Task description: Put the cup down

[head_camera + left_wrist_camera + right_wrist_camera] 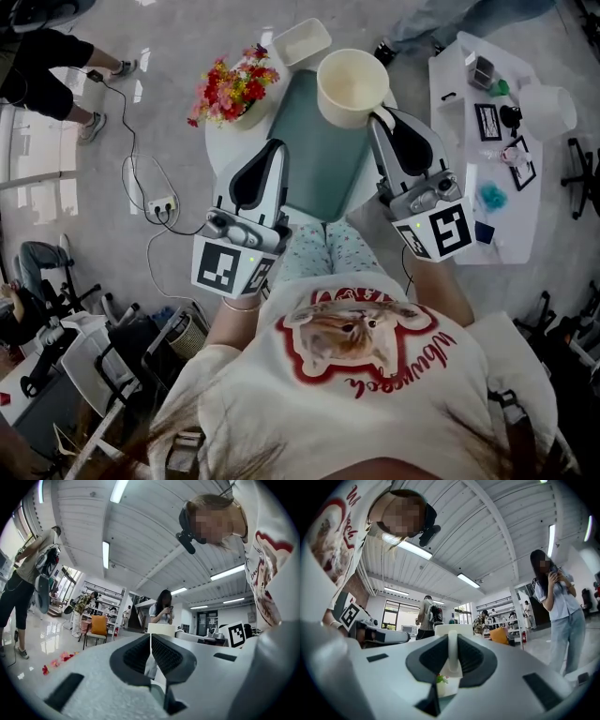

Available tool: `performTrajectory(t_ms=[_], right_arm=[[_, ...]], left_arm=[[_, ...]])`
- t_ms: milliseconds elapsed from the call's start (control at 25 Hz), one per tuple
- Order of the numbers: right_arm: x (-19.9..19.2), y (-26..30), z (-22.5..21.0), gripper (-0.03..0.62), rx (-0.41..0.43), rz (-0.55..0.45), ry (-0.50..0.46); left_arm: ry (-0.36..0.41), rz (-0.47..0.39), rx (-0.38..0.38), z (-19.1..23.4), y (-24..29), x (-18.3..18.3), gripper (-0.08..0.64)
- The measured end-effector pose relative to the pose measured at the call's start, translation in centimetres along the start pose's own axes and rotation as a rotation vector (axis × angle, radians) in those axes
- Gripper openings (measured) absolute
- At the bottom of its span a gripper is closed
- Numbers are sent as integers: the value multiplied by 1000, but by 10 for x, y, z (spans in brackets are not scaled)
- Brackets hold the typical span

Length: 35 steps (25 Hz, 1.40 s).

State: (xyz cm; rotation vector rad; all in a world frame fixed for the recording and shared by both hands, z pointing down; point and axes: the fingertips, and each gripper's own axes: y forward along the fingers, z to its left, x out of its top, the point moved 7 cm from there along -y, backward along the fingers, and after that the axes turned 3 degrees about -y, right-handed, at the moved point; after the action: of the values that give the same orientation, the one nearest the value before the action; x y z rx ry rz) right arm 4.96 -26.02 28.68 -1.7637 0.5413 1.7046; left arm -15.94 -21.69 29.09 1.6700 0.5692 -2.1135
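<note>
Cream cup sits over the green tray's far end, right hand-held gripper clamped on its handle, probably so it's level. Left hand-held gripper, jaws together and empty, waits by the tray's left edge.

Colour log: the cup, its handle between the right gripper jaws, is plain cream. The right gripper and left gripper are pale grey with black jaw pads; marker cubes show black-and-white squares. Between the two pairs of jaws, tray dull teal. Beyond the left jaws, flowers red, pink, yellow. The shirt is white with a red-ringed cat print.
</note>
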Motion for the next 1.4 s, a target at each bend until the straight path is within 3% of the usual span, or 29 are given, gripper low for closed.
performTrajectory(t_ms=[360,1400], right_arm=[[-27,8,-2,60,-1,19,26],[-107,17,-19,60,-65,86,71]], left_arm=[[-17,-27,-7,7,17,-17,21],[-72,52,31,30,14,-73,21]])
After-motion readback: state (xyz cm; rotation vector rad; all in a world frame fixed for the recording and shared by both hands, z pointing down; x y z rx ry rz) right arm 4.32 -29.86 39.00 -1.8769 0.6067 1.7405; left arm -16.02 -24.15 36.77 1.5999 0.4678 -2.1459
